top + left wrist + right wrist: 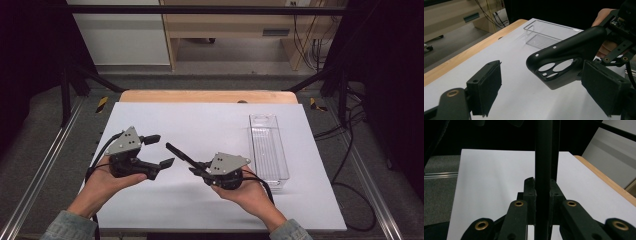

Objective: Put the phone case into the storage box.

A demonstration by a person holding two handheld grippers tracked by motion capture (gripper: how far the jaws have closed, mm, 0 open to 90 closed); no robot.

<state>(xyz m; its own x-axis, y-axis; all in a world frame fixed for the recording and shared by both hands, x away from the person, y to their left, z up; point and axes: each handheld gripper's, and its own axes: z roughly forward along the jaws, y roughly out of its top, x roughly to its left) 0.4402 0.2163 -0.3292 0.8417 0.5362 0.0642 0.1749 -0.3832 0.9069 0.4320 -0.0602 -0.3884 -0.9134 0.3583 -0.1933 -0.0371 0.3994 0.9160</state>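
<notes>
Black phone case (564, 56) is pinched edge-on between the right gripper (197, 169)'s closed jaws and held above the white table (200, 125), reaching toward the left gripper (161, 150), whose jaws stand spread, clear plastic tray (267, 150) beyond

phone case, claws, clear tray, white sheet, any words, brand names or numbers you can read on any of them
None can be read.
Black phone case: plain, no lettering.
Clear tray: no label visible.
Circuit board on the right claw, seen in the left gripper view: any markings are too small and blurred to read.
Left claw and white sheet: no text.
</notes>
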